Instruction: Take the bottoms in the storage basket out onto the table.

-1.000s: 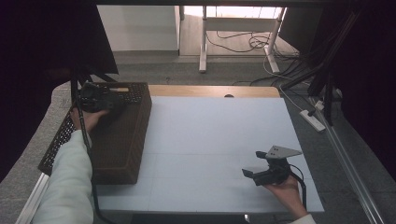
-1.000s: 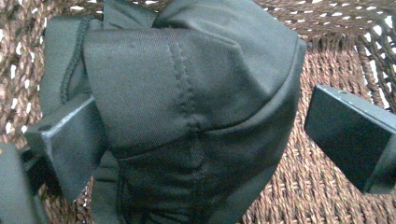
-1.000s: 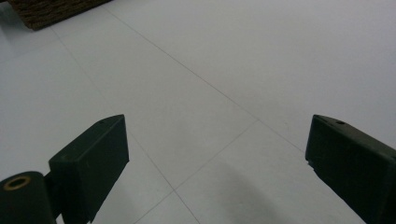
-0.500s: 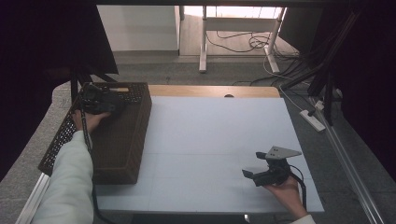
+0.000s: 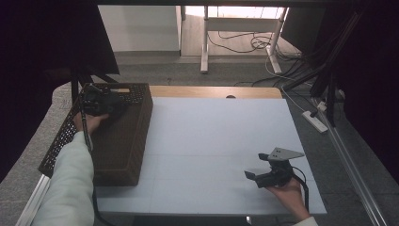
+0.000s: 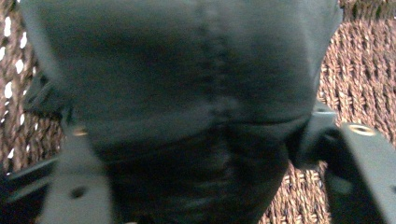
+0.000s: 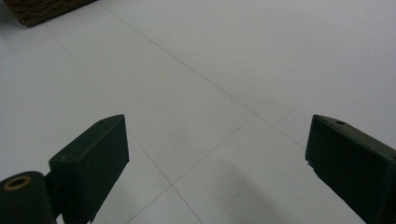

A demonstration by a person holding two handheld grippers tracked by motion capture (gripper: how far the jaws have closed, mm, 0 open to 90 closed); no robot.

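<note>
**Dark cloth in the basket, left jaws closing on it**

You work at a white table (image 5: 221, 141) in a dim room, with a grey floor and loose cables behind it. On the left edge of the table stands a long brown woven basket (image 5: 123, 141). The thing in hand is a dark cloth (image 6: 187, 93), and it sits inside the basket at its far end, where your left gripper (image 5: 99, 101) reaches down into it.

From the fold and the seam in the left gripper view, I judge the cloth to be soft and light. It will not break and it will not slip much, but it will sag and can drag on the rough weave of the basket when you lift. Better to take a thick bunched fold, not a thin edge, so the pads have something to press.

The left jaws have just been closing and now stand about half way, with the cloth between them. The cloth bulges over both jaws, so it looks pinched, but the picture is blurred and I cannot say the grip is firm.

Your right gripper (image 5: 263, 170) rests near the front right corner of the table, well apart from the basket. Its jaws stand wide and hold nothing; between them is only bare table.
</note>
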